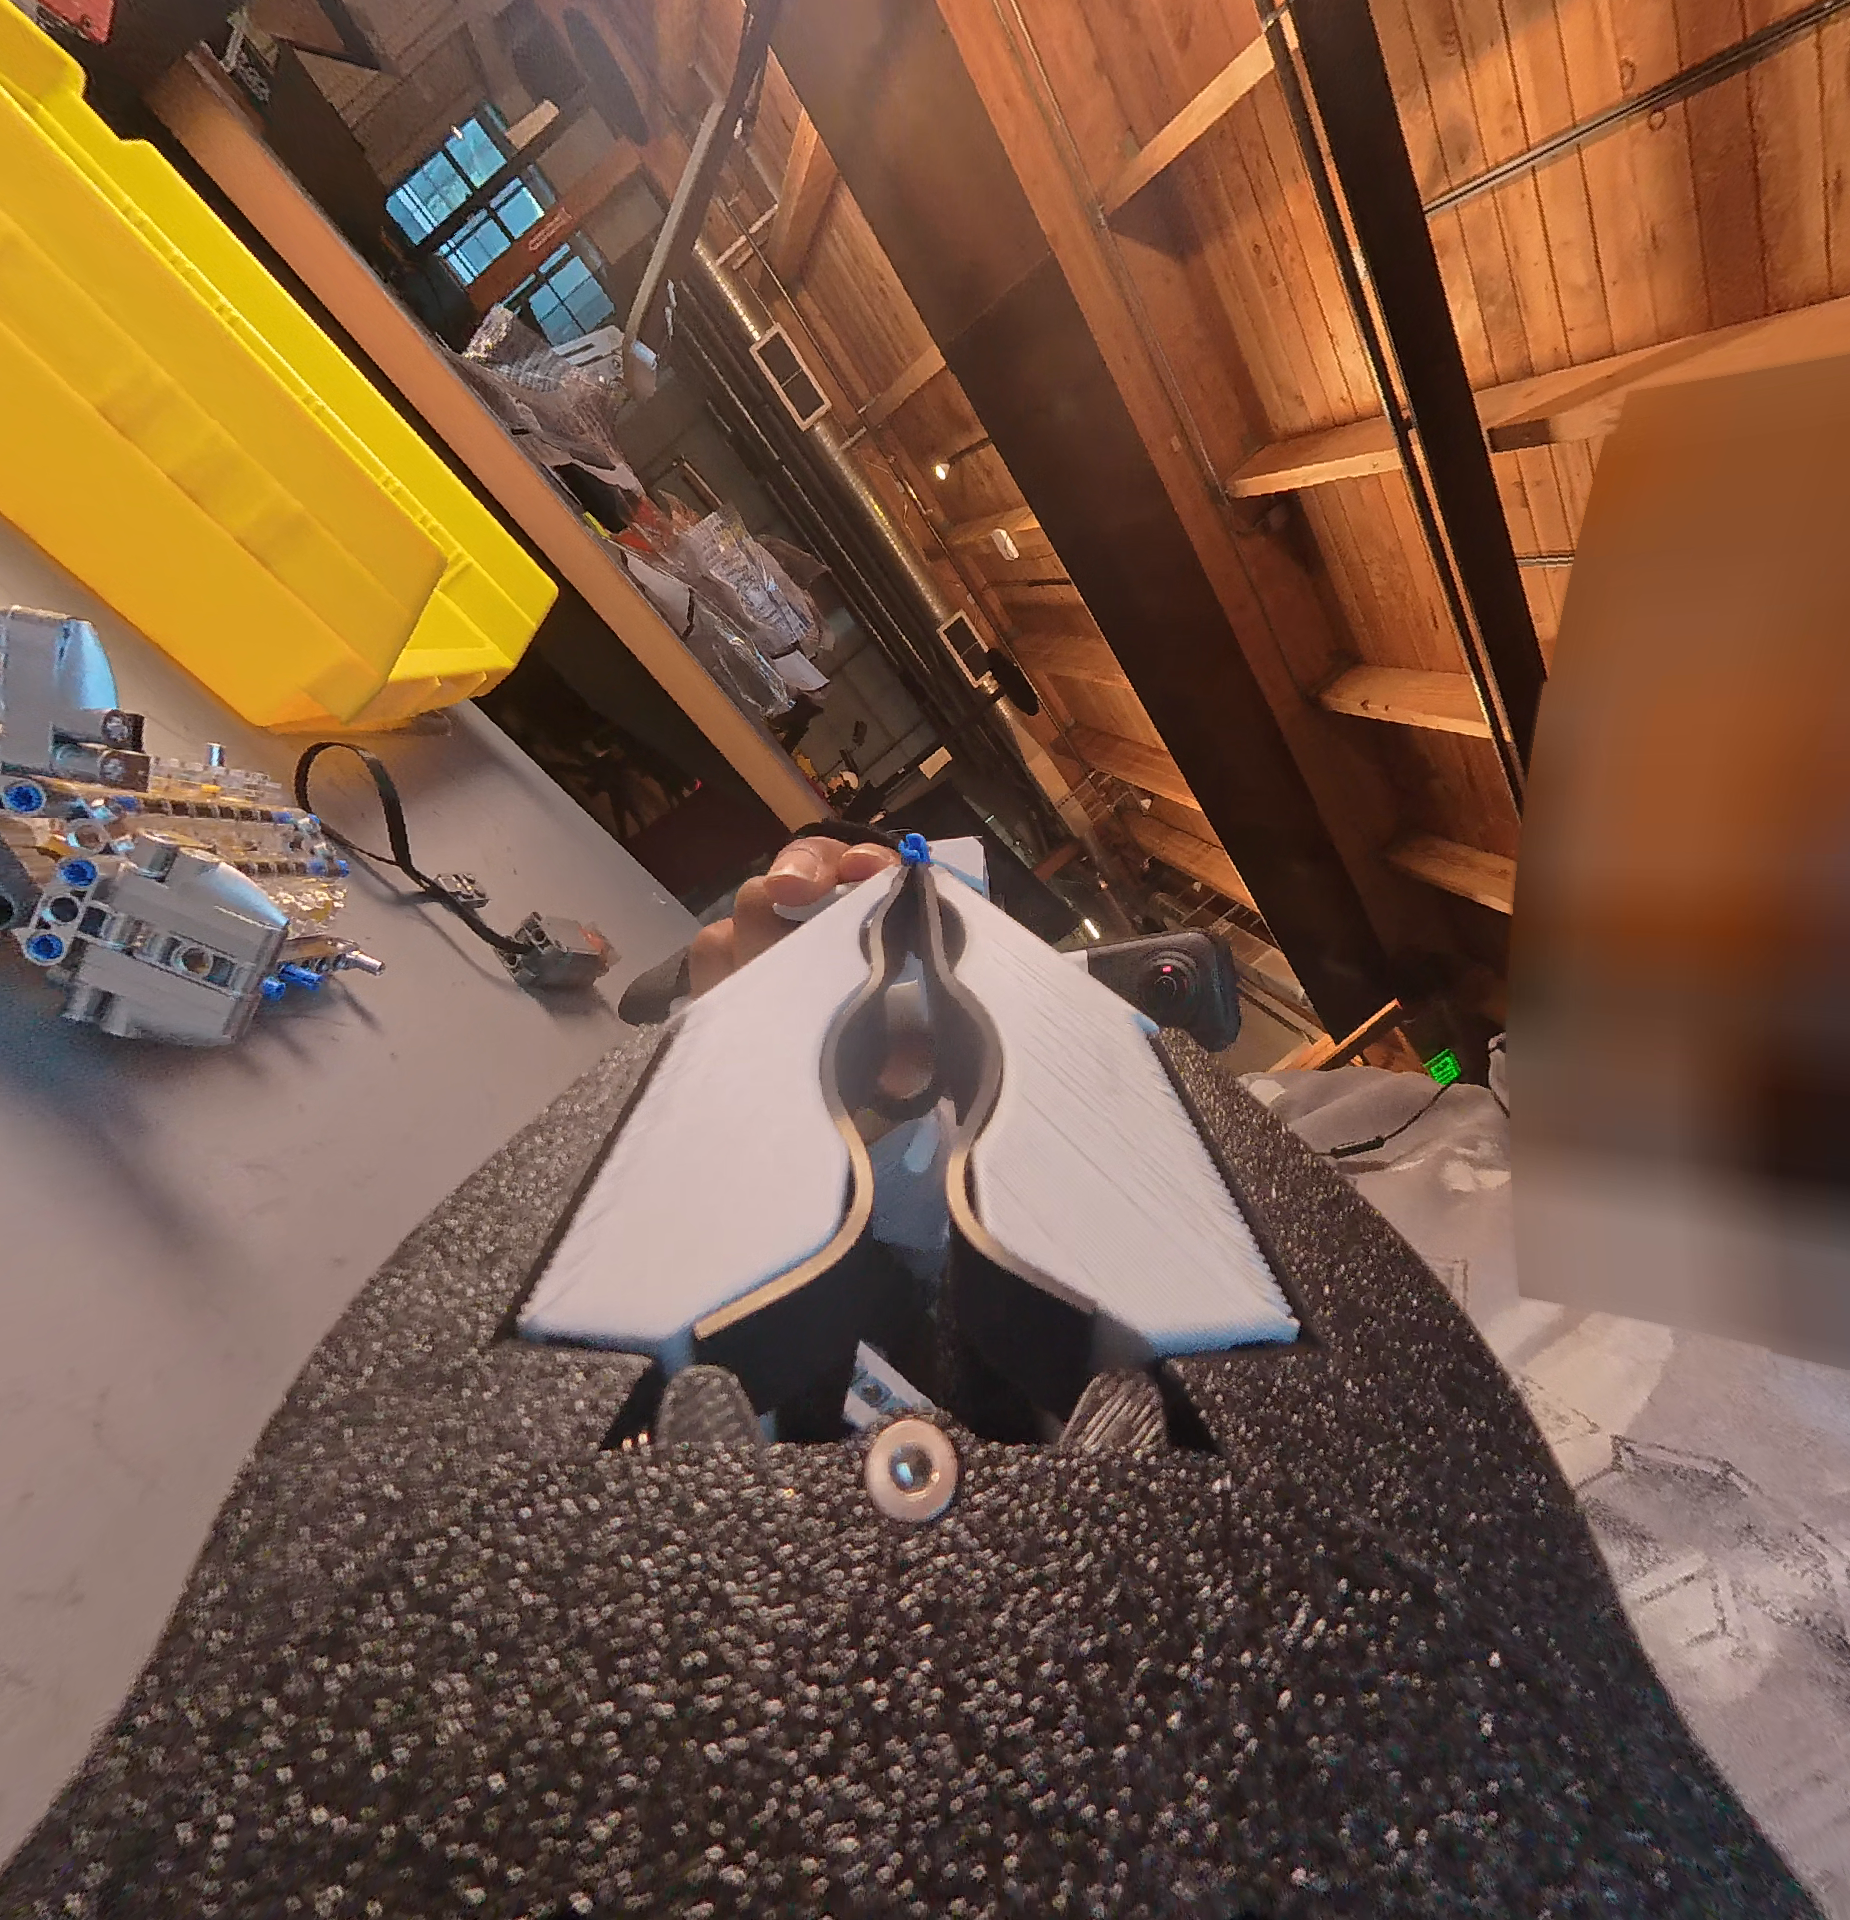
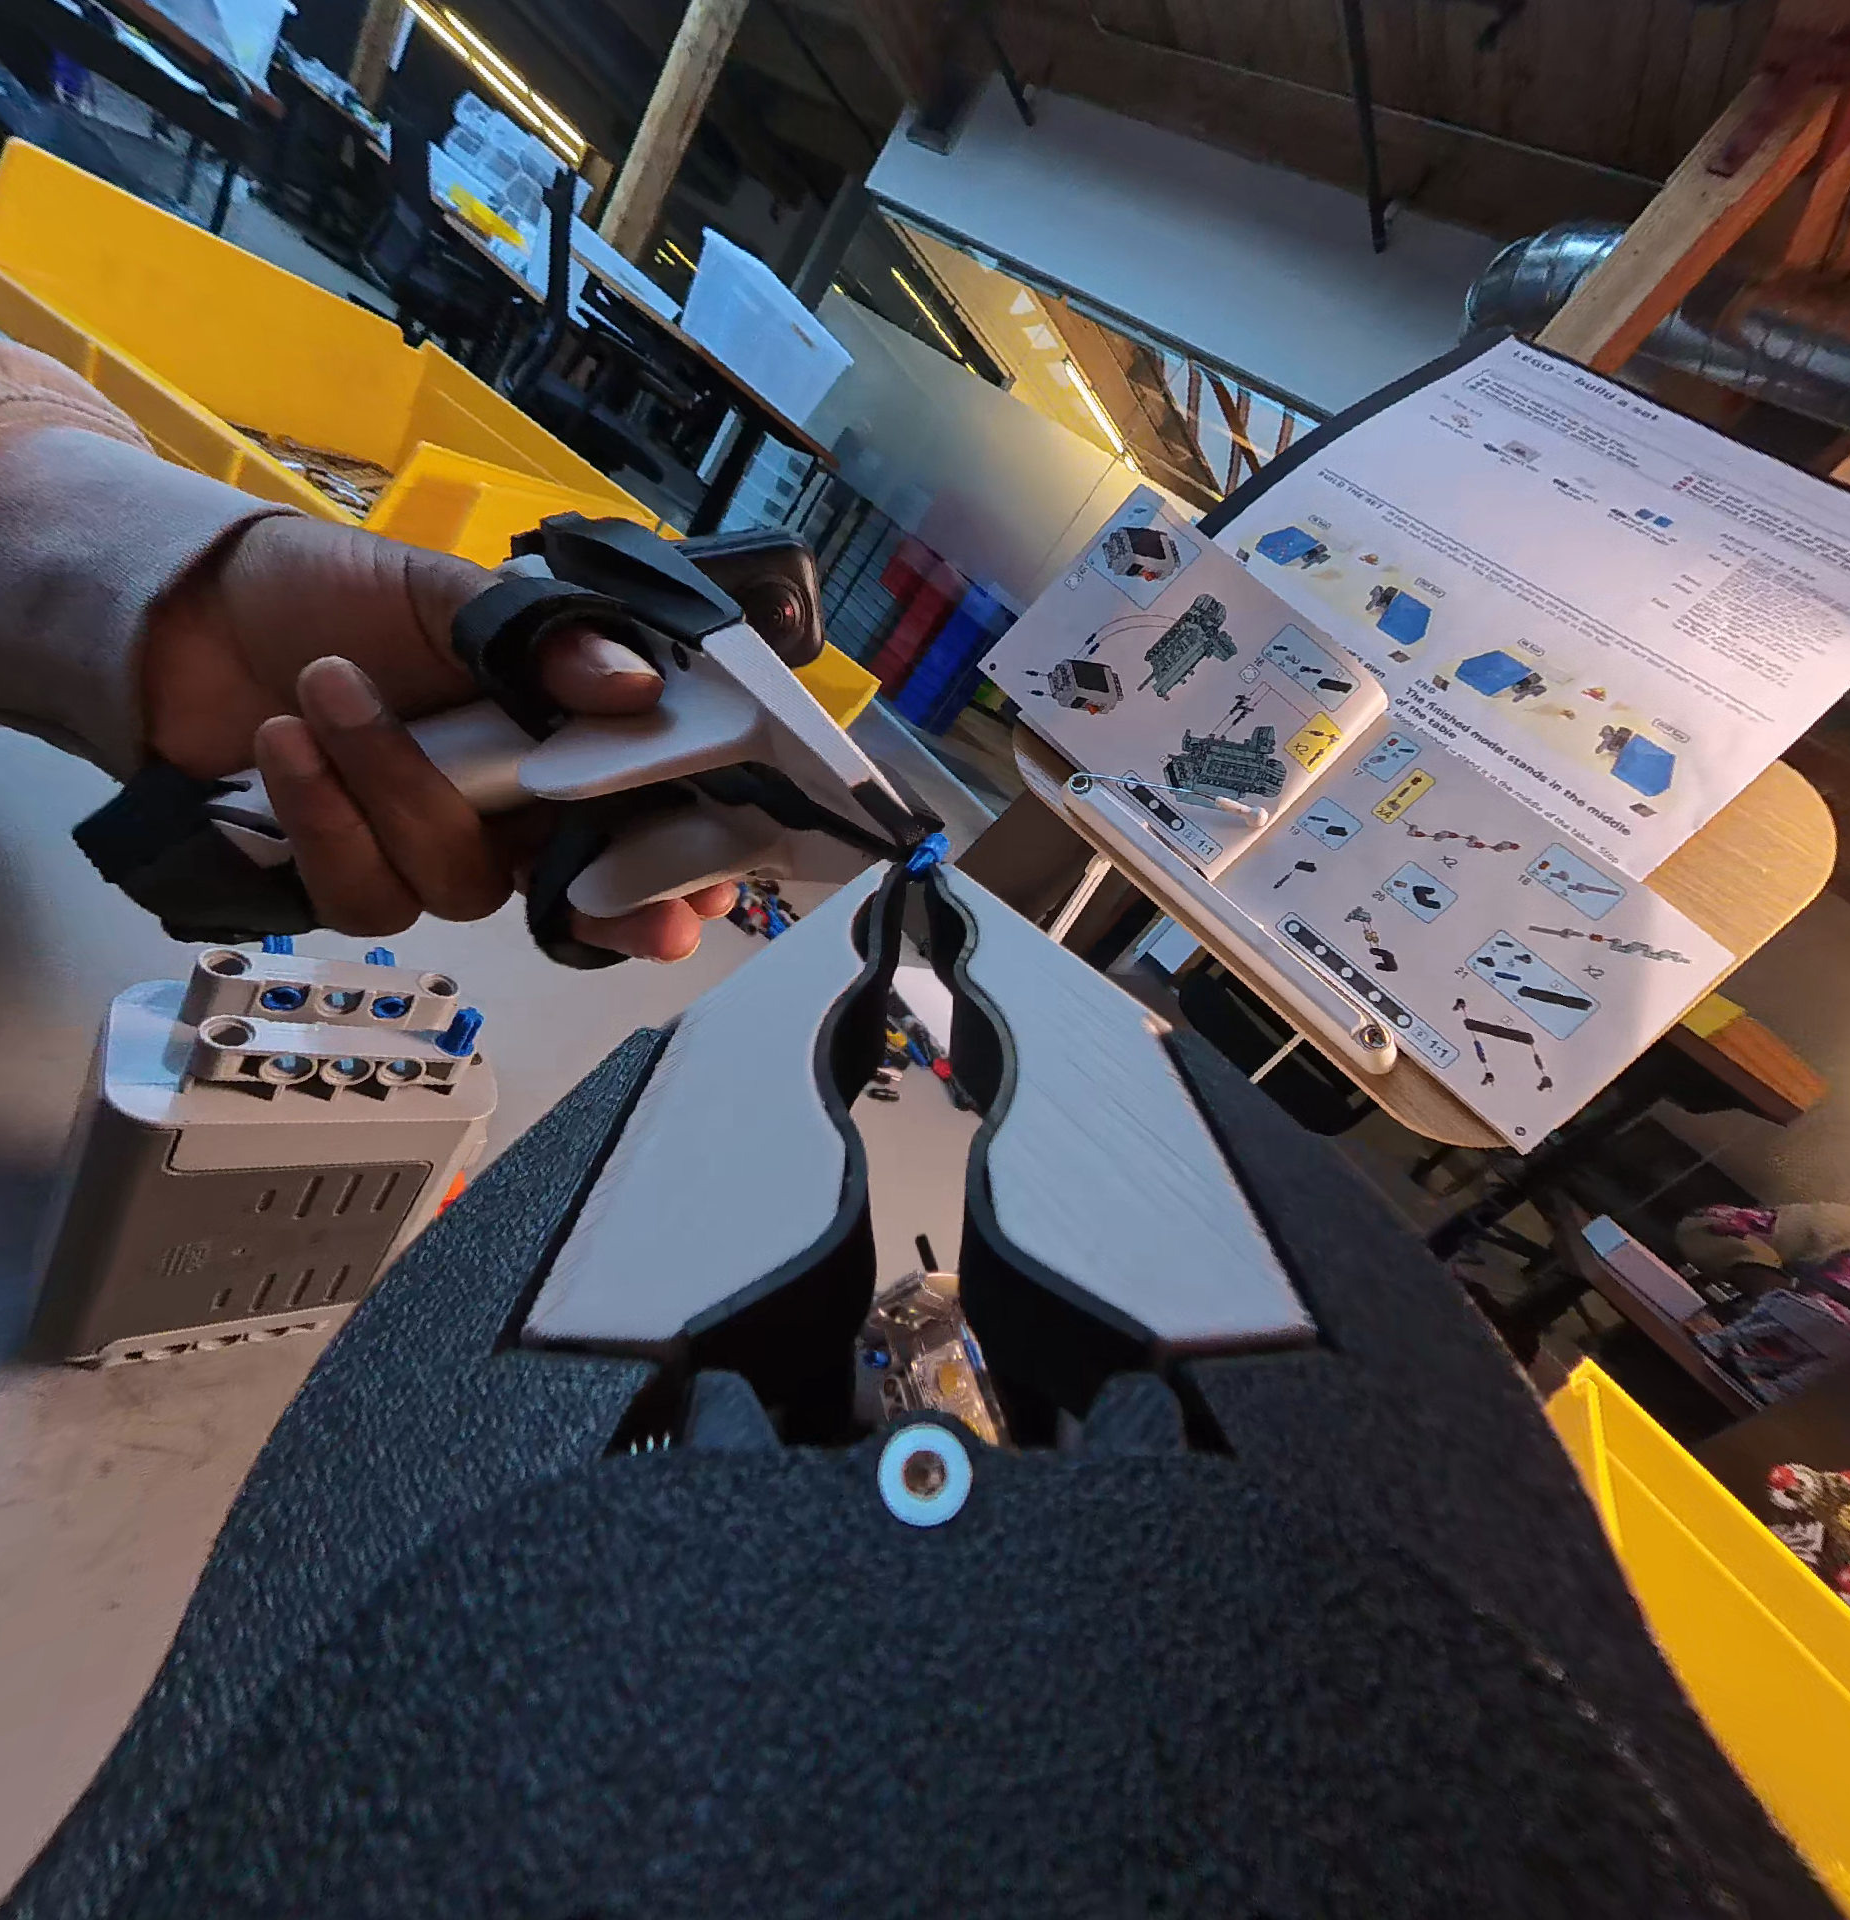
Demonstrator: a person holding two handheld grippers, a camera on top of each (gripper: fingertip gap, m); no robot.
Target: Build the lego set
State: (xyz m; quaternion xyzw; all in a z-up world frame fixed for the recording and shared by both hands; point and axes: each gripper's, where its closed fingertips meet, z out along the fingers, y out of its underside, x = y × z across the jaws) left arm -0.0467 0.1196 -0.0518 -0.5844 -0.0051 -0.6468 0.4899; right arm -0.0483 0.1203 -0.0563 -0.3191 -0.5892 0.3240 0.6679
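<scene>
The left gripper pinches a small blue pin at its closed fingers. Left of the pin, a grey brick assembly lies on the bench, a yellow bin behind it.

Small blue pin, held in the air, pinched at both grippers' meeting tips, above the table

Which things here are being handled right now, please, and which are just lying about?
Handled: blue pin, pinched by left gripper and right gripper.
Lying about: grey battery box, motor assembly, black cable, yellow bins, instruction sheets.
</scene>
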